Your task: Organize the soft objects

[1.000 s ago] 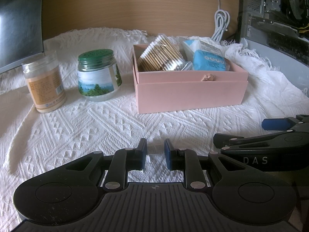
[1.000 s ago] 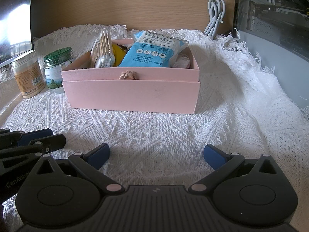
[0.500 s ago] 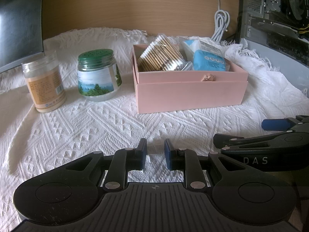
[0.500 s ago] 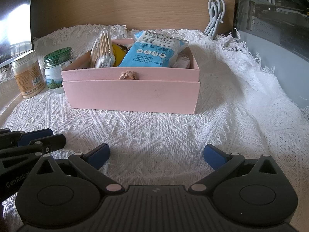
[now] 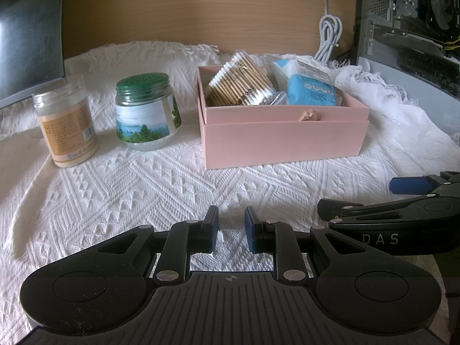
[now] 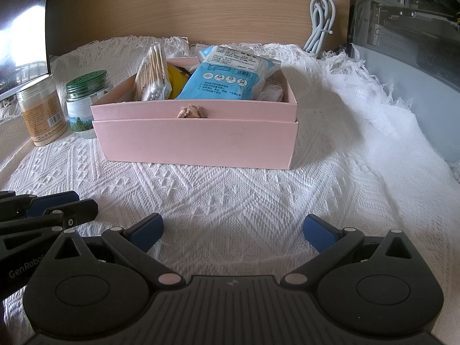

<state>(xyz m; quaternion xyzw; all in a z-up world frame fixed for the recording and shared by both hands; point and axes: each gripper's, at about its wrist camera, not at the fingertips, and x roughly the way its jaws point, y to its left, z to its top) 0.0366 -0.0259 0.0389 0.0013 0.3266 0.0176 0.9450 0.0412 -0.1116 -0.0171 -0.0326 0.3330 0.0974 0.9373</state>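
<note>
pink box (image 6: pixel 195 146) sits mid-table on the white woven cloth (image 6: pixel 230 201), holding a cotton swab pack (image 6: pixel 152 80) at its left and a blue pouch (image 6: pixel 227 77) beside it; left gripper (image 5: pixel 231 230) rests low, jaws nearly closed on nothing; right gripper (image 6: pixel 233 230) gapes wide, empty; two jars (image 5: pixel 146 112) stand left of the box.
</note>
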